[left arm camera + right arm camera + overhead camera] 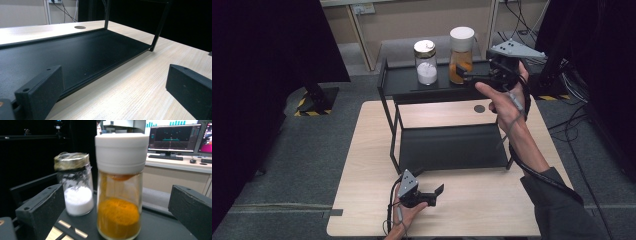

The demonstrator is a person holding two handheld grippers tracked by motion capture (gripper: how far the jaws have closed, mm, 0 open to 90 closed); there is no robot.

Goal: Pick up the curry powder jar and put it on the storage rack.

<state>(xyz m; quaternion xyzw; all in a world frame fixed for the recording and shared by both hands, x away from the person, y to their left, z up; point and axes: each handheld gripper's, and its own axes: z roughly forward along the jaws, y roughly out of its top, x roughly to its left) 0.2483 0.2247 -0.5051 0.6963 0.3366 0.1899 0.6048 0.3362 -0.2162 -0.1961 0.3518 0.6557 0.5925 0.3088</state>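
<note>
A two-level black metal rack (407, 85) stands on the wooden table. On its top shelf are a glass jar of white powder with a gold lid (426, 62) (75, 185) and a taller jar of orange powder with a white cap (461, 48) (120, 187). My right gripper (464, 75) (115, 212) is open at the top shelf, its jaws standing either side of the orange jar without touching it. My left gripper (439, 195) (112, 92) rests open on the table near the front edge, pointing along the rack's lower shelf (75, 55), nothing between its jaws.
The lower shelf (452, 145) holds nothing. A round cable hole (479, 108) (80, 27) sits in the table behind the rack. Black curtains hang at both sides. A desk with monitors (172, 137) stands beyond the jars.
</note>
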